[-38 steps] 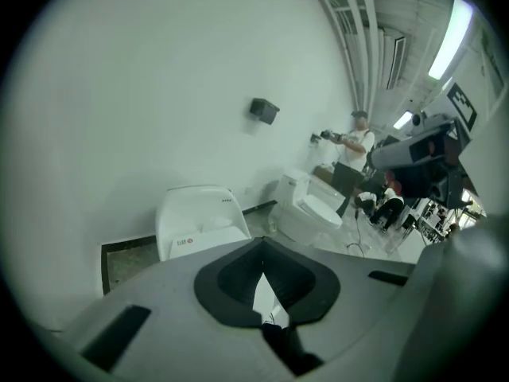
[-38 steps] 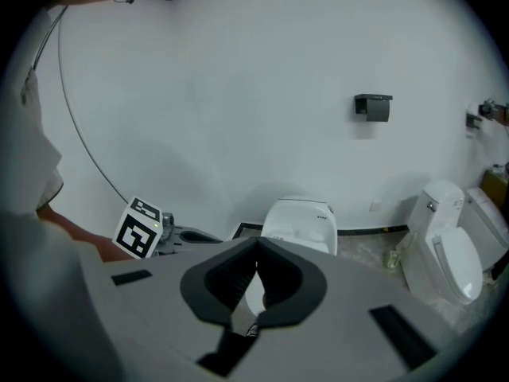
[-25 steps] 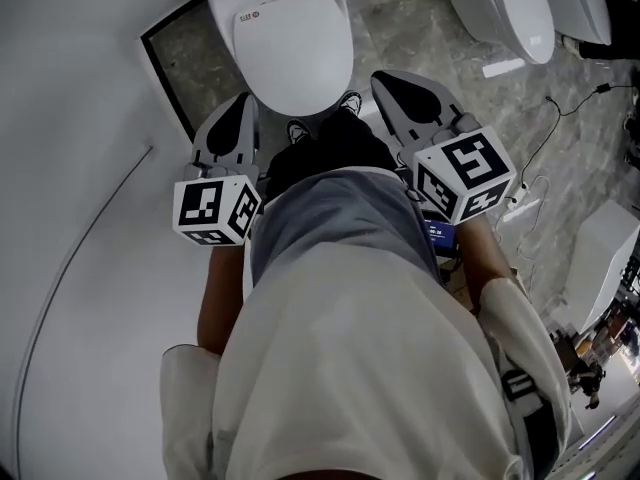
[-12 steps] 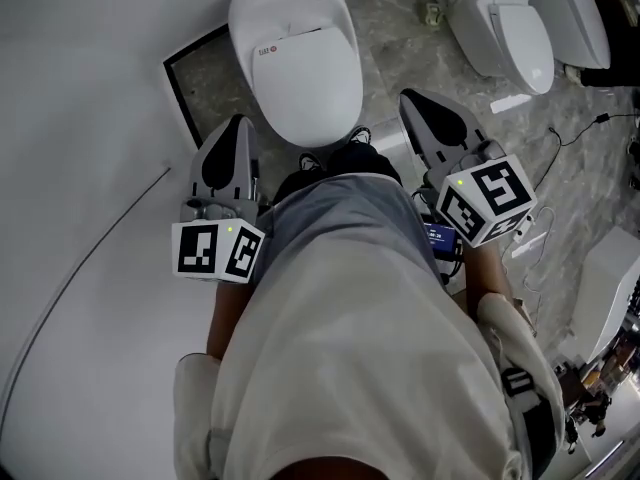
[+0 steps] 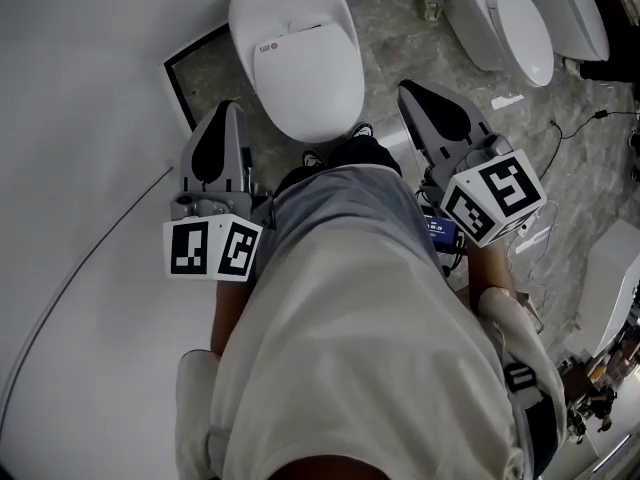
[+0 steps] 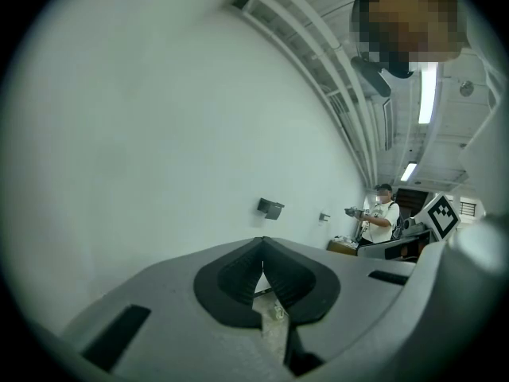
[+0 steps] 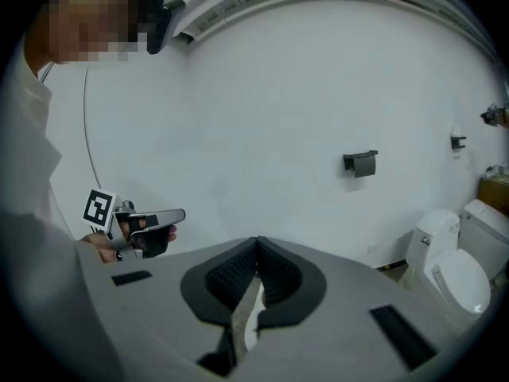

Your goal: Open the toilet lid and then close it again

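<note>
The white toilet (image 5: 300,58) stands ahead of me in the head view with its lid down. My left gripper (image 5: 228,110) hangs to the left of the bowl's front, apart from it. Its jaws are shut with nothing between them, and in the left gripper view it (image 6: 263,242) points at the bare white wall. My right gripper (image 5: 410,88) is held to the right of the bowl, clear of it. Its jaws (image 7: 256,242) meet at the tips and hold nothing. The right gripper view also catches the left gripper (image 7: 151,221) in a hand.
Two more white toilets (image 5: 520,13) stand at the upper right on the marble floor, with cables (image 5: 560,108) trailing near them. A dark-framed floor panel (image 5: 185,68) lies left of the toilet. A paper holder (image 7: 360,162) is on the wall. Another person (image 6: 384,213) stands far off.
Both grippers have risen beside the toilet and now point more level. The lid stays down, and both pairs of jaws stay shut.
</note>
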A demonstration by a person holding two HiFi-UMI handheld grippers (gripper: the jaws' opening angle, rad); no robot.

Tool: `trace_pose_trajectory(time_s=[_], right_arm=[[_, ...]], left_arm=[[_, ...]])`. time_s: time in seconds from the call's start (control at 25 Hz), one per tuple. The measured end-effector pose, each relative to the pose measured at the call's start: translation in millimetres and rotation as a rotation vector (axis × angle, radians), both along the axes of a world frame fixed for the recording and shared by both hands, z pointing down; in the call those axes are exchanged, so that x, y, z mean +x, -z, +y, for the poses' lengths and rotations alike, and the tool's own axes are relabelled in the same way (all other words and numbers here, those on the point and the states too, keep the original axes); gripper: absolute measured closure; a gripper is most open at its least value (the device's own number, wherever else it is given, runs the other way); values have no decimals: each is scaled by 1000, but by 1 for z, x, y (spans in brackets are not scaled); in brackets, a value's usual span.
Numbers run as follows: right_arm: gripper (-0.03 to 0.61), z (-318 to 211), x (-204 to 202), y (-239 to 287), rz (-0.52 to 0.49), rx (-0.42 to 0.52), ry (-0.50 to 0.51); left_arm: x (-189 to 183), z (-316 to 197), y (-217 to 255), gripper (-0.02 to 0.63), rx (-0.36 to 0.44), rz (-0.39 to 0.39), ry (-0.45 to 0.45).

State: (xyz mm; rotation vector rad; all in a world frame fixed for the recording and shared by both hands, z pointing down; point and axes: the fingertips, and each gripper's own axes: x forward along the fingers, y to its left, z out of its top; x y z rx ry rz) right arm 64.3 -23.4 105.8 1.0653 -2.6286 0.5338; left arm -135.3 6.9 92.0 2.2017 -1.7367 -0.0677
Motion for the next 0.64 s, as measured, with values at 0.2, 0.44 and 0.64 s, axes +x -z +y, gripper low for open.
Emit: trace_pose_trajectory(time_s=[0.2, 0.44, 0.64], right_arm=[[569, 4, 0, 3, -24, -11, -6], [569, 15, 1, 1, 2, -13, 1], [569, 22, 0, -12, 16, -31, -7]], left_arm=[[3, 5, -3, 607, -29, -9, 1], [12, 18, -11, 607, -82, 4, -2], [18, 24, -18, 607, -107, -8, -29]])
